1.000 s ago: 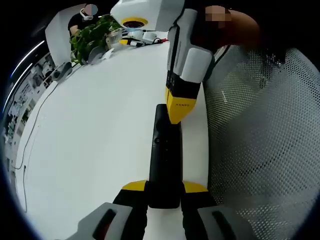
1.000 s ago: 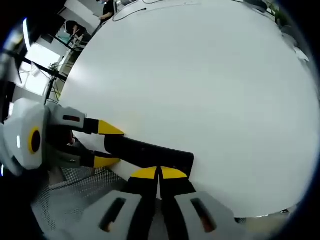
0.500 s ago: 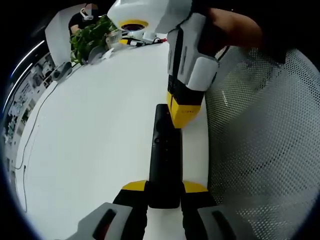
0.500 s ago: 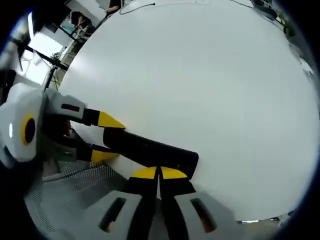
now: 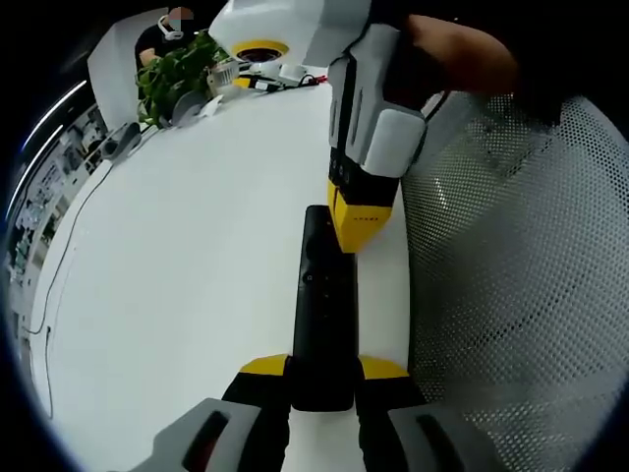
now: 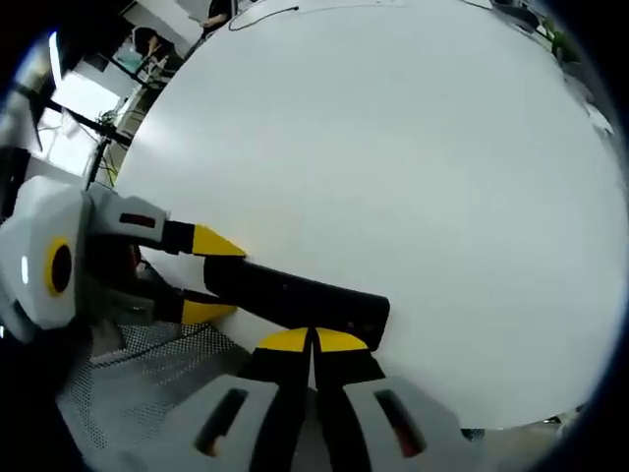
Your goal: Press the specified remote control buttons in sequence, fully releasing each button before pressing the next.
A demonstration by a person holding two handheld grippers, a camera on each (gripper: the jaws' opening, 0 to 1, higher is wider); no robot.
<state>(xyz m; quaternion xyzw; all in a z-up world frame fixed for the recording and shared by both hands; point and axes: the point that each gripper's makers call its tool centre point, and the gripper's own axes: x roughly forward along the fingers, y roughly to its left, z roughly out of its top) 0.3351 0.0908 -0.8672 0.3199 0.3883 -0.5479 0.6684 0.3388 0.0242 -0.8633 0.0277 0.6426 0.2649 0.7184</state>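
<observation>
A long black remote [image 5: 322, 305] lies along the right edge of the white table [image 5: 197, 246]. My left gripper [image 5: 324, 369] is shut on its near end, one yellow-tipped jaw on each side. My right gripper [image 5: 359, 231] comes down from above, held by a hand [image 5: 462, 49], with its yellow tips against the remote's far end. In the right gripper view the right gripper [image 6: 313, 341] has its jaws closed together, tips at the end of the remote [image 6: 285, 295]. There, the left gripper [image 6: 211, 277] clamps the other end from the left.
A white mesh chair [image 5: 511, 295] stands right beside the table edge and the remote. Green plants [image 5: 177, 69] and small clutter sit at the table's far end. A thin cable [image 5: 59, 265] runs along the left edge. Bare tabletop [image 6: 393, 147] spreads beyond the remote.
The right gripper has tilted a little more upright and shifted slightly at the remote's far end. The remote and the left gripper's hold on it are unchanged.
</observation>
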